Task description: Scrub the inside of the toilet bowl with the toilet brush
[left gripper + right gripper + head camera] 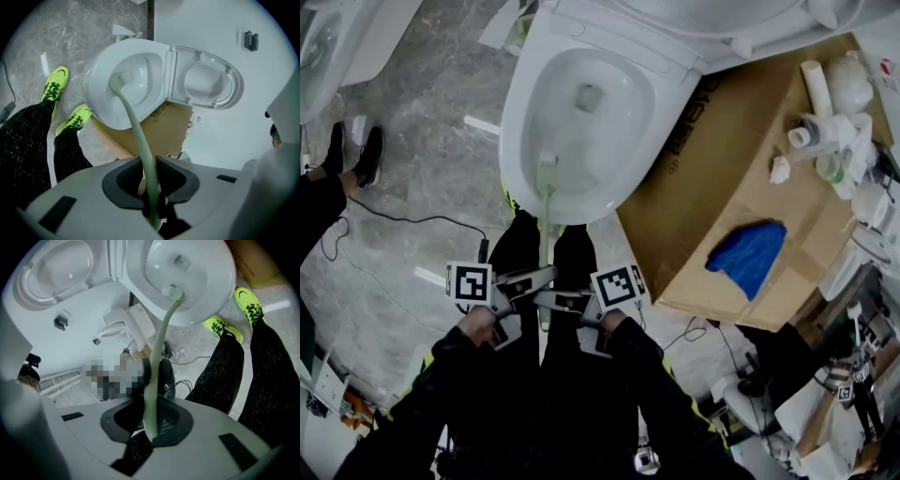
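Head view: left gripper (532, 279) and right gripper (555, 300) both clamped on the toilet brush (545, 217) handle, left ahead of right. Bristle head sits inside toilet bowl (517, 112), near the front wall.

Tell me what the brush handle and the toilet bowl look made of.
Brush handle: probably plastic, an even matte pale green with no metallic glint.
Toilet bowl: likely glazed ceramic, white and smooth, with a soft sheen on its rim.
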`<state>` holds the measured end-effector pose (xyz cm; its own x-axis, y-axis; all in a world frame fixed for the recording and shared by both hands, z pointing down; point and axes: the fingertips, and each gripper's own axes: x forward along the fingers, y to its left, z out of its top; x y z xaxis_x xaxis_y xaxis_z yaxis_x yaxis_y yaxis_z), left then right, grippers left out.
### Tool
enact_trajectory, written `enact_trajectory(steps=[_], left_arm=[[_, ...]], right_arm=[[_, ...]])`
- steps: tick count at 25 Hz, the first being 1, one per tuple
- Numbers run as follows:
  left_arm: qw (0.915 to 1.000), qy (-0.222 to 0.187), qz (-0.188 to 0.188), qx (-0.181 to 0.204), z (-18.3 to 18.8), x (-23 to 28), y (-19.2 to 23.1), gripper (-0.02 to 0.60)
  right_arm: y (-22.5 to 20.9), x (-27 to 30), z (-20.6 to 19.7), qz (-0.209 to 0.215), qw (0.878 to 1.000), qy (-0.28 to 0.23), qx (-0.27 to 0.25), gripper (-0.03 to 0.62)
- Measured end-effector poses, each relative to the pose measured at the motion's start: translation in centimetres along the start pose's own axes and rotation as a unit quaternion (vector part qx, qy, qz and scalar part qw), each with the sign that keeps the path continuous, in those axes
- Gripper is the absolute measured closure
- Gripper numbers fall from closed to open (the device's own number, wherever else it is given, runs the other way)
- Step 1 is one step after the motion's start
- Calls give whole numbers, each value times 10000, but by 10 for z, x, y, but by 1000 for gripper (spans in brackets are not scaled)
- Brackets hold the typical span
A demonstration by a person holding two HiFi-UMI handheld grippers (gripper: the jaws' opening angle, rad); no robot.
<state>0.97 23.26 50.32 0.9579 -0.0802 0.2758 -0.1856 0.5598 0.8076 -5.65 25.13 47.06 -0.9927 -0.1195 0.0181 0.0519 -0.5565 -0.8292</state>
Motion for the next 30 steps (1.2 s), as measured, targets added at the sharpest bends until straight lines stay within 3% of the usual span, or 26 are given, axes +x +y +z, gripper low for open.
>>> enact_trajectory(steps=[5, 9, 11, 18, 26, 30], left_arm=[[9998, -92, 36, 156, 11, -4, -3, 495], [9960, -79, 628, 637, 23, -17, 9, 495], [9971, -169, 481, 559, 23, -15, 2, 495], [9955, -383, 520, 689, 30, -18, 2, 495], [9934, -721, 109, 885, 50, -13, -9, 495], [9919, -806, -64, 984, 61, -7, -17, 495]], right_arm=[[2, 5, 7, 34, 9999, 3, -102, 537], [7, 9, 12, 123, 9998, 54, -163, 537], [9, 10, 14, 152, 9996, 61, -228, 537], [12, 12, 17, 159, 9991, 91, -369, 537], [2, 7, 33, -375, 9967, 151, -697, 537], [9, 9, 44, -246, 9970, 107, -732, 537]])
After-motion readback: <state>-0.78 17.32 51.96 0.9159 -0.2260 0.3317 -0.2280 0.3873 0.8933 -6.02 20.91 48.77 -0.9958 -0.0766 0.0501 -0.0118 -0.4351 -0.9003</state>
